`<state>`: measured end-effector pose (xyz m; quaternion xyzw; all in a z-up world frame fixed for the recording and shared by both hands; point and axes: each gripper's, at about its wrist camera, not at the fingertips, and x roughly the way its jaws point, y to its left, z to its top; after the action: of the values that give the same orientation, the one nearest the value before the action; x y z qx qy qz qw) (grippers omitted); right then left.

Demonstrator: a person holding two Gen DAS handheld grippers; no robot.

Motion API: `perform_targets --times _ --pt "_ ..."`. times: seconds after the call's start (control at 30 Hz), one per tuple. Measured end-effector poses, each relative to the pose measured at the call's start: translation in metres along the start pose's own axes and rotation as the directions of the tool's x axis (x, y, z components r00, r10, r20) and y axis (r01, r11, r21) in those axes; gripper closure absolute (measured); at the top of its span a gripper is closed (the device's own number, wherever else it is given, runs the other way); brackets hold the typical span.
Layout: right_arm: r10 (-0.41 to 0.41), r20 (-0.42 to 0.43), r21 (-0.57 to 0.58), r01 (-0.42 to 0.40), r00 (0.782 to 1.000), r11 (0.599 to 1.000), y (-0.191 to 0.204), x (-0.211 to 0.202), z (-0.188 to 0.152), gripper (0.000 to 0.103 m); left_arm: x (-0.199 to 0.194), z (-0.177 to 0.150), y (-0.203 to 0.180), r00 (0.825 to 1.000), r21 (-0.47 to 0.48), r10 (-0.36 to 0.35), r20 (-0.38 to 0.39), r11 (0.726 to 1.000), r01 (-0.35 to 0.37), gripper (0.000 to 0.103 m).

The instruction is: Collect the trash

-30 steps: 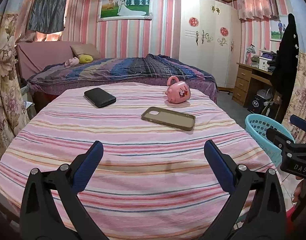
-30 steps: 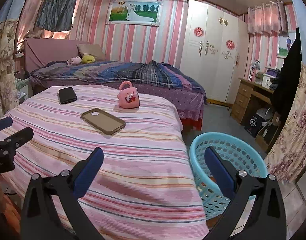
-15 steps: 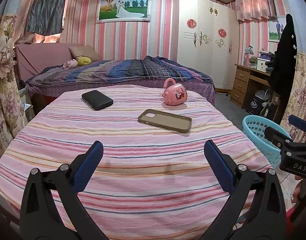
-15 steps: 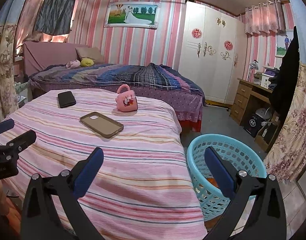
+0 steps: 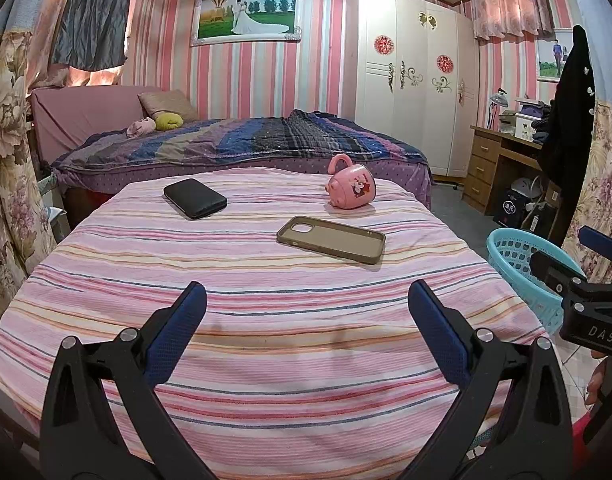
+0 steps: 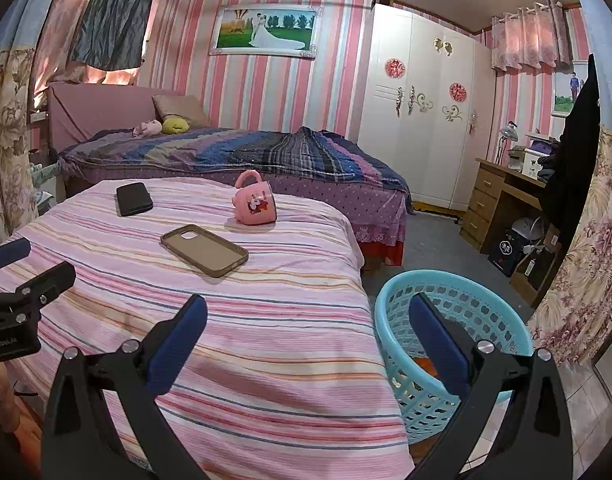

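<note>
A turquoise plastic basket (image 6: 457, 312) stands on the floor at the right of the striped bed (image 6: 266, 320); something orange lies at its bottom. In the left wrist view the basket (image 5: 517, 264) shows at the right edge. My left gripper (image 5: 306, 300) hangs open over the near end of the bed, holding nothing. My right gripper (image 6: 307, 312) is open too, between the bed's right edge and the basket, empty. On the bed lie a brown phone case (image 5: 331, 239), a black wallet-like case (image 5: 194, 198) and a pink mug (image 5: 351, 189) on its side.
A second bed (image 5: 242, 144) with a dark quilt stands behind. A white wardrobe (image 6: 425, 120) and a wooden desk (image 6: 501, 200) line the right wall. Flowered curtains (image 5: 6, 160) hang at both sides. Grey floor (image 6: 429, 248) lies open between basket and desk.
Both grippers have risen and tilted slightly, so the bed items sit a little lower and nearer in each view. Both jaws stay open and empty.
</note>
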<state>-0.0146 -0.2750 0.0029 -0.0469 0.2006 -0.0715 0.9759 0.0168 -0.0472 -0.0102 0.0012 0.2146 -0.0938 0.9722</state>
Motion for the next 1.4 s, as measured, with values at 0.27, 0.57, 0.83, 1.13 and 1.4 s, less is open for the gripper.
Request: perform_targets --times 0.27,0.57,0.83,1.13,1.4 --pt "0.000 -0.002 -0.002 0.000 1.000 1.000 -0.0012 0.0007 0.0006 0.004 0.0008 -0.0004 -0.0010 1.000 0.005 0.001 0.002 1.000 -0.001 0.005" --pt "-0.001 -0.001 -0.001 0.001 1.000 1.000 -0.0010 0.0005 -0.0007 0.004 0.0014 -0.0010 -0.0019 1.000 0.004 0.001 -0.001 1.000 -0.001 0.006" --pt "-0.003 -0.001 -0.001 0.003 1.000 1.000 -0.0016 0.0005 -0.0004 0.004 0.0019 -0.0012 -0.0017 1.000 0.004 0.000 -0.001 1.000 0.000 0.006" --pt "-0.003 -0.001 -0.001 0.003 1.000 1.000 -0.0018 0.0006 -0.0003 0.004 0.0024 -0.0019 -0.0019 1.000 0.003 0.001 0.000 1.000 -0.001 0.005" --pt "-0.001 0.000 0.000 0.001 1.000 1.000 -0.0018 0.0005 -0.0007 0.004 0.0023 -0.0019 -0.0017 1.000 0.003 0.000 0.001 1.000 0.000 0.006"
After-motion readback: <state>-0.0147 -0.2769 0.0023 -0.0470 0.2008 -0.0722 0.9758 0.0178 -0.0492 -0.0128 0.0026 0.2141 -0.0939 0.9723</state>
